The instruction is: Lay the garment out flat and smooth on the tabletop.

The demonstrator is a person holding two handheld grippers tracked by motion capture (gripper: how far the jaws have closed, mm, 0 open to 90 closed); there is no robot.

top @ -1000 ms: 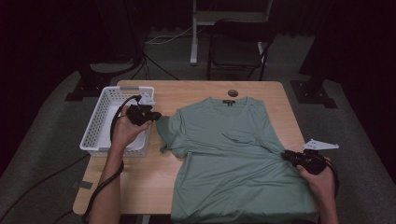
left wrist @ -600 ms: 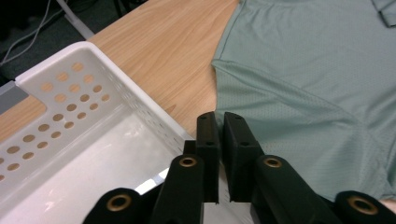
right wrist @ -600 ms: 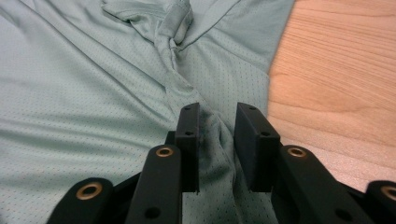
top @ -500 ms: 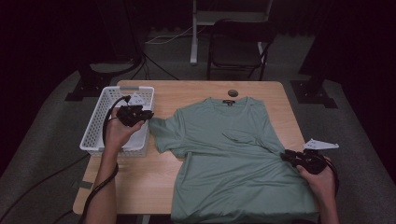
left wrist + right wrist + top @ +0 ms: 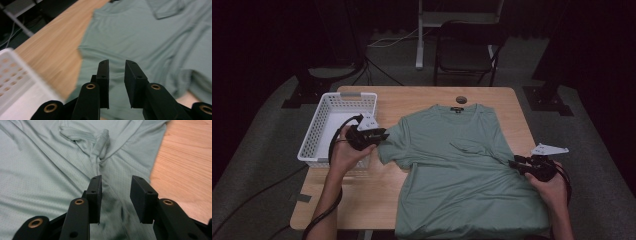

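A green T-shirt (image 5: 462,190) lies front up on the wooden table (image 5: 357,200), collar at the far side. My left gripper (image 5: 383,136) hovers at the shirt's left sleeve (image 5: 393,145), beside the basket. Its jaws have just been opening; in the left gripper view my left gripper (image 5: 117,62) is open with nothing between the pads, the shirt (image 5: 155,40) lying below. My right gripper (image 5: 515,162) sits at the shirt's right edge. Its jaws have also just been opening, and in the right gripper view my right gripper (image 5: 115,178) stands open over a creased fold of shirt (image 5: 45,170).
A white perforated basket (image 5: 319,150) stands at the table's left edge, also close at the left in the left gripper view as the basket (image 5: 15,82). A small dark round object (image 5: 461,99) lies beyond the collar. A chair (image 5: 467,50) stands behind the table.
The left sleeve has been drawn out to the left and now lies spread. Both grippers' jaws have opened off the cloth. The left hand has shifted slightly; the right hand has stayed put.
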